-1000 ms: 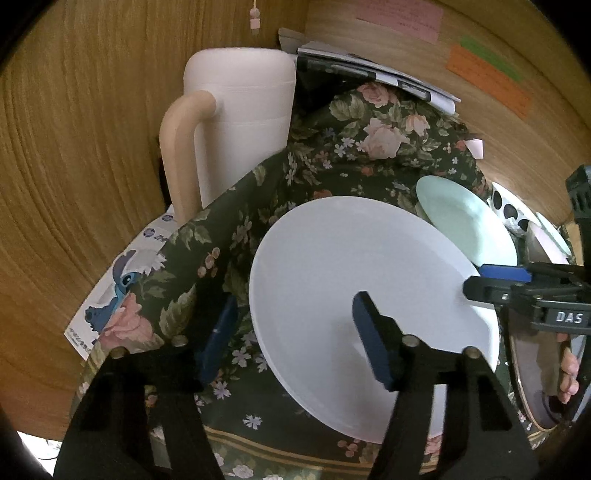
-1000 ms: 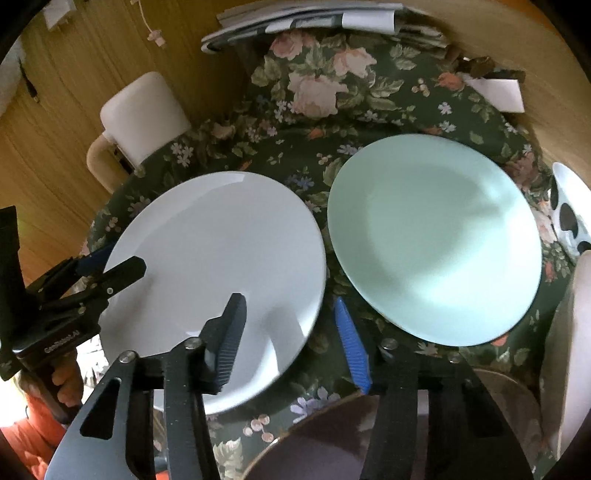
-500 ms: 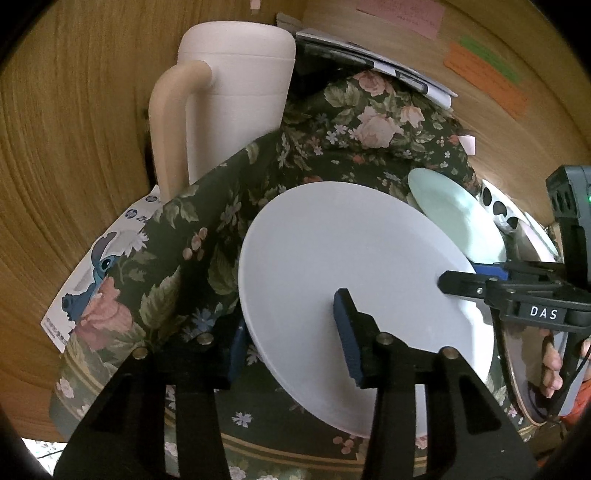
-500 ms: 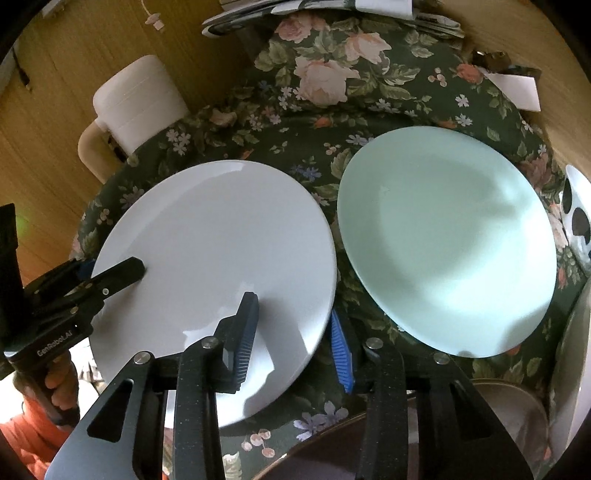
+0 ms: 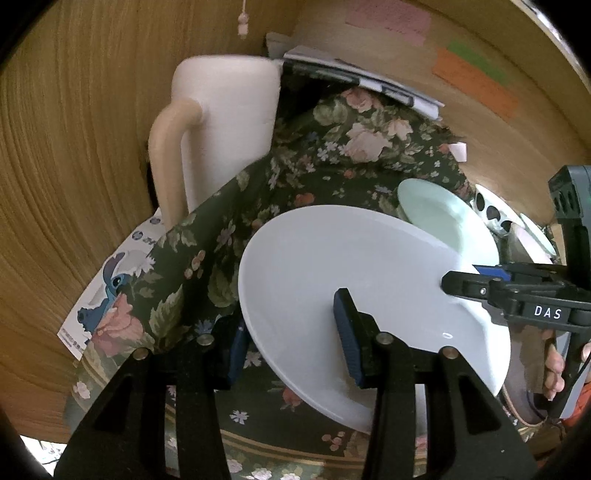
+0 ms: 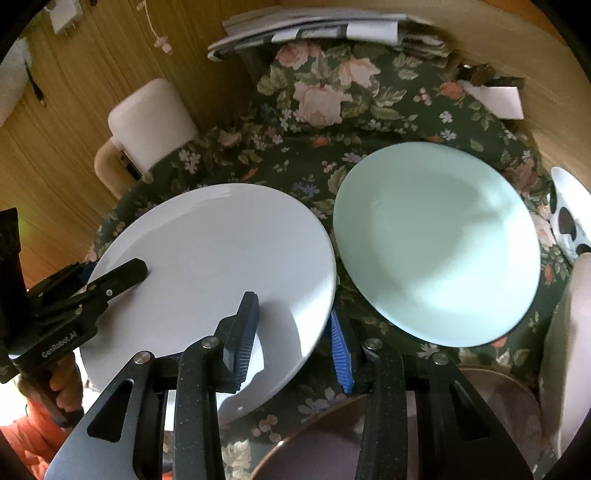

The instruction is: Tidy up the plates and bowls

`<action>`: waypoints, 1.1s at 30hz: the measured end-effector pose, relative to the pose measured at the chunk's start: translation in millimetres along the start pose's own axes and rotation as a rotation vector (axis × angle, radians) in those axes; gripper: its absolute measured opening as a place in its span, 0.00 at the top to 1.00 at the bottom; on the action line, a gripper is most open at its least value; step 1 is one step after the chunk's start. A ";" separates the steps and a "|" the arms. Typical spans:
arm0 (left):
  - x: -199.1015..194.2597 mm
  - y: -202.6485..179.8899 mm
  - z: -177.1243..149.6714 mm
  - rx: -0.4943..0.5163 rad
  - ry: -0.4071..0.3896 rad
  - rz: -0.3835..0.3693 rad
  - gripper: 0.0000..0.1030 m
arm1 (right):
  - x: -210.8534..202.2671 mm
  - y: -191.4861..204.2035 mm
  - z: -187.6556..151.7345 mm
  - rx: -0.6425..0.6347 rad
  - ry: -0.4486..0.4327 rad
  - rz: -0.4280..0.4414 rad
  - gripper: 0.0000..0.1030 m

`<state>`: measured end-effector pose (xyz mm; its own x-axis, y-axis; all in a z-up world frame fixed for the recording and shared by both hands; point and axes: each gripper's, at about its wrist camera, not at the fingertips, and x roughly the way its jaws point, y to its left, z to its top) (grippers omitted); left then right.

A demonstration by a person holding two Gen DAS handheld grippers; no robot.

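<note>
A large white plate (image 5: pixel 354 273) (image 6: pixel 221 254) is tilted above the floral tablecloth (image 5: pixel 332 177), held from both sides. My left gripper (image 5: pixel 291 336) straddles its near-left rim, one finger under and one on top, narrowed onto the rim. My right gripper (image 6: pixel 291 332) straddles the plate's right rim the same way. Each gripper shows in the other's view: the right gripper (image 5: pixel 480 280), the left gripper (image 6: pixel 114 273). A pale green plate (image 6: pixel 436 243) (image 5: pixel 443 218) lies flat to the right.
A cream chair (image 5: pixel 221 133) stands at the table's far left. A stack of papers (image 6: pixel 314 29) lies at the back. A spotted dish (image 6: pixel 569 214) sits at far right, a dark brown plate (image 6: pixel 332 458) near the front. A Stitch poster (image 5: pixel 107 288) lies at left.
Both grippers have narrowed onto the white plate's rims and the plate has risen off the cloth, tilted. The right gripper slid left onto the plate's edge.
</note>
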<state>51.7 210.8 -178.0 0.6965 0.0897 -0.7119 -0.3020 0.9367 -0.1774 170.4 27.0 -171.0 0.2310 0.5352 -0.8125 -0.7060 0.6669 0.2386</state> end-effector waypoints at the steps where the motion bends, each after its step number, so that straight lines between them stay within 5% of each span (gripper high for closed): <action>1: -1.6 -1.7 0.7 0.005 -0.005 -0.001 0.58 | -3.5 -0.4 -0.8 0.001 -0.008 -0.004 0.67; 33: -39.2 -89.4 0.2 0.137 -0.081 -0.129 0.57 | -99.0 -37.3 -54.5 0.103 -0.197 -0.088 0.67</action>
<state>51.5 123.6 -134.1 0.7757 -0.0125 -0.6309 -0.1188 0.9790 -0.1655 137.4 -79.2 -128.5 0.4224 0.5567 -0.7153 -0.6075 0.7596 0.2324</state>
